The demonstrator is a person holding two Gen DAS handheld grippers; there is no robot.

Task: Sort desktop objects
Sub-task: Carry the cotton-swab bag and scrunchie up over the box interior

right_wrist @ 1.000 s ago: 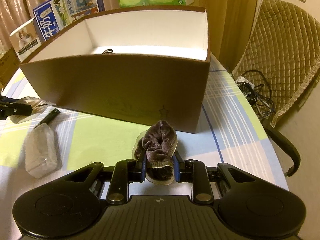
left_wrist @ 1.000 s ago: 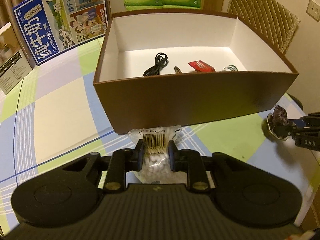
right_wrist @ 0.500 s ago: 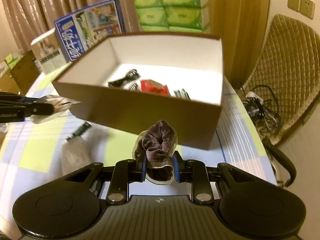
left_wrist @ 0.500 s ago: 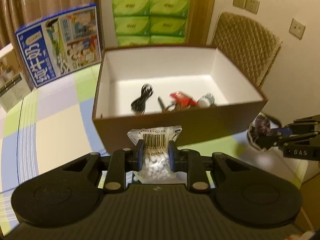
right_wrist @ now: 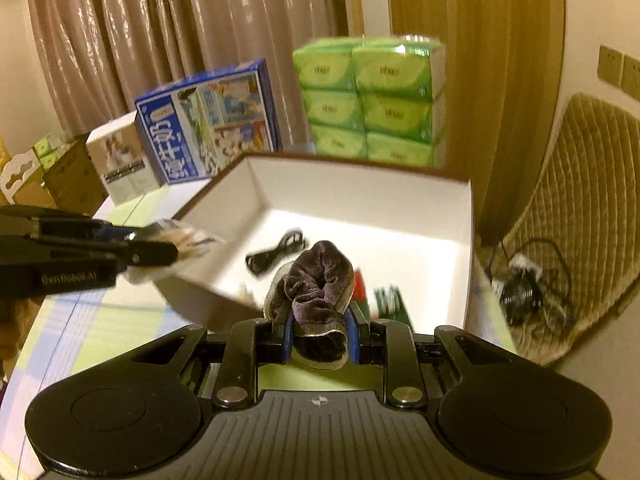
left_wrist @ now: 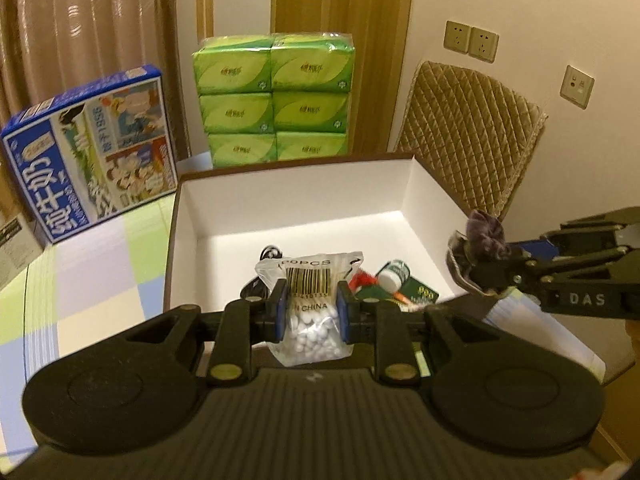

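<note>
A brown box with a white inside point(left_wrist: 296, 200) point(right_wrist: 400, 216) stands on the checked tablecloth. My left gripper point(left_wrist: 311, 312) is shut on a clear bag of cotton swabs point(left_wrist: 310, 332) and holds it above the box's near edge; the bag also shows in the right wrist view point(right_wrist: 180, 240). My right gripper point(right_wrist: 318, 338) is shut on a dark purple scrunchie point(right_wrist: 316, 292), raised over the box's near right corner; the scrunchie shows in the left wrist view point(left_wrist: 480, 240). Inside the box lie a black cable point(right_wrist: 276, 250), a red packet point(left_wrist: 362, 280) and a small bottle point(left_wrist: 394, 276).
A blue milk carton point(left_wrist: 92, 148) and a stack of green tissue packs point(left_wrist: 276, 100) stand behind the box. A small white box point(right_wrist: 120, 164) stands at the far left. A quilted chair point(left_wrist: 468, 136) is to the right, with cables point(right_wrist: 524, 280) on the floor.
Both grippers have risen and moved forward from table level to above the box's rim, each still holding its object. The inside of the box shows more fully.
</note>
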